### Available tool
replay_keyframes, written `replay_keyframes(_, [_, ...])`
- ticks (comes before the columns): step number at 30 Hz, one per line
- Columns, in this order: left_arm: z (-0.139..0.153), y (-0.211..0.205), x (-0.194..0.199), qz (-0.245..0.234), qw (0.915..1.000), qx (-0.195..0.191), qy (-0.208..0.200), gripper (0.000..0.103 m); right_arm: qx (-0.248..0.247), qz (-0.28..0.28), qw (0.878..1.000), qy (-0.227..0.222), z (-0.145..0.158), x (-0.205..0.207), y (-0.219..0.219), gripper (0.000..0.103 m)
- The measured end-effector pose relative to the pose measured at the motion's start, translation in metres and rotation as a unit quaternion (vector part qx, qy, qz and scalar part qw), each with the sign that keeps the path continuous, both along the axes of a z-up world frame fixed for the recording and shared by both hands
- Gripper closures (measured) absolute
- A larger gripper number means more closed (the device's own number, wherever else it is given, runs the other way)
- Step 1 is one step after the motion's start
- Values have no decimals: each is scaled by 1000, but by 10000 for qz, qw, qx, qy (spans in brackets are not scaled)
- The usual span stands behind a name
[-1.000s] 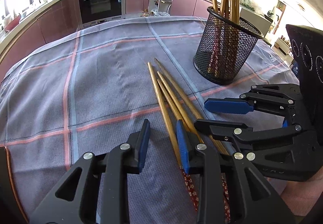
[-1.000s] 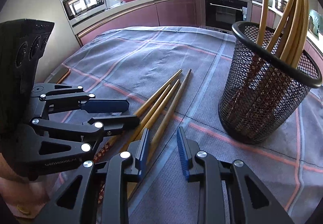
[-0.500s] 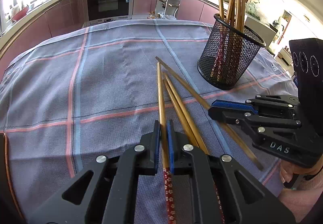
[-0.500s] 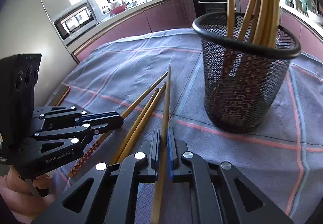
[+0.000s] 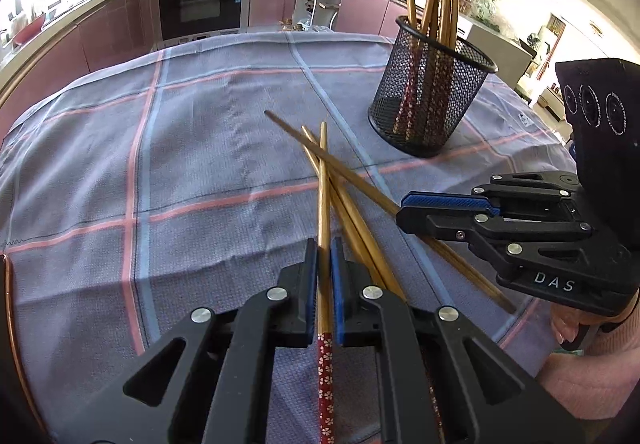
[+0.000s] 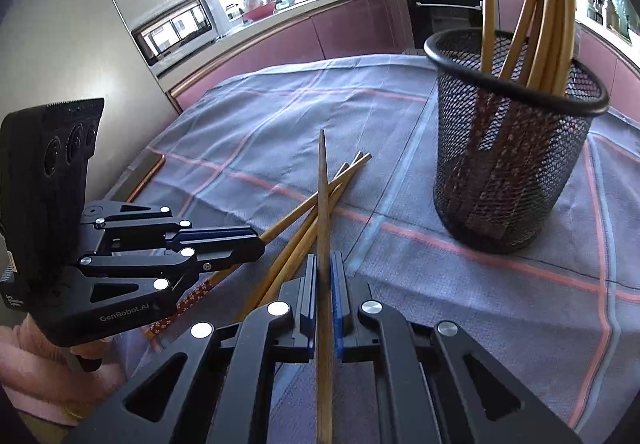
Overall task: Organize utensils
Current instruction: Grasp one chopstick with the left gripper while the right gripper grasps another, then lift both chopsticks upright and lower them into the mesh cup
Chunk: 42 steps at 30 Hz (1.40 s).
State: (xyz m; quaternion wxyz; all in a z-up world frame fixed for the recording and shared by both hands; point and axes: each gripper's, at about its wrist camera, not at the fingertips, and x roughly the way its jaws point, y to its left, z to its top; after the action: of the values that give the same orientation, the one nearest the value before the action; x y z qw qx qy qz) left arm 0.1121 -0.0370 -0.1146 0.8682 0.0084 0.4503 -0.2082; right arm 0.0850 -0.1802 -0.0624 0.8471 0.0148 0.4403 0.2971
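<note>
Both tools are clamped tight, each on its own chopstick. The left gripper (image 5: 324, 260) has its blue pads (image 5: 337, 284) pressed onto the shaft of a chopstick with a red flowered handle (image 5: 323, 228), which runs from the 6 o'clock edge of the left wrist view straight up toward 12 o'clock, its tip raised over the others. The tool tilts steeply down at the table. The right gripper (image 6: 325, 276) is pinched the same way on a plain wooden chopstick (image 6: 323, 204), gripped partway along so the thick end trails back toward the camera and the thin end points to 12 o'clock; it too slopes downward.

From the left camera the right gripper sits at 3 o'clock, jaws together and pointing toward 9 o'clock, with a pink sleeve (image 5: 592, 372) and fingers (image 5: 568, 328) below it at 4 o'clock. From the right camera the left gripper shows at 9 o'clock, pointing toward 3 o'clock, a pink cuff (image 6: 36, 376) under it at 8 o'clock.

Between the two tools, loose chopsticks (image 5: 360, 228) lie crossed on the checked grey-blue tablecloth (image 5: 192, 164), fanned out toward 12 o'clock beneath the two held sticks.

The black mesh holder (image 6: 516, 148) stands upright on the cloth, apart from the pile, at 2 o'clock from either camera, with several chopsticks (image 6: 544, 4) leaning inside it, tips up.
</note>
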Motion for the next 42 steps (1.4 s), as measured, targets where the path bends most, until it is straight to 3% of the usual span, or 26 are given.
replay_keyframes(6, [-3,-2,6,-102,9999,78,19,93,-162,3,9999,7,-2,5,6,95])
replay_keyframes(10, [-4,-4,16,-159,9998,70,47,79,-246,4,9997,14,-5,12,10,94])
replay_keyframes(16, [-4,-7,27,-171,9998,51,66,82,-219,13,9998,-11,-4,19,8,96])
replay_keyframes(17, [-4,-7,28,-133,9999,33,59,85,-200,13,9998,-16,-3,18,7,96])
replay_keyframes(18, [-4,-7,29,-119,9999,3,70,94,-175,13,9998,-44,-2,17,5,97])
replay_keyframes(19, [-5,-7,29,-94,9999,-18,84,95,-149,7,9999,-75,0,16,4,97])
replay_keyframes(26, [7,-5,23,-63,9999,-140,-8,95,84,-17,9992,-389,23,7,-8,97])
replay_keyframes(42, [78,0,-9,-470,9927,-894,-651,95,531,-354,9938,-914,63,-7,-43,97])
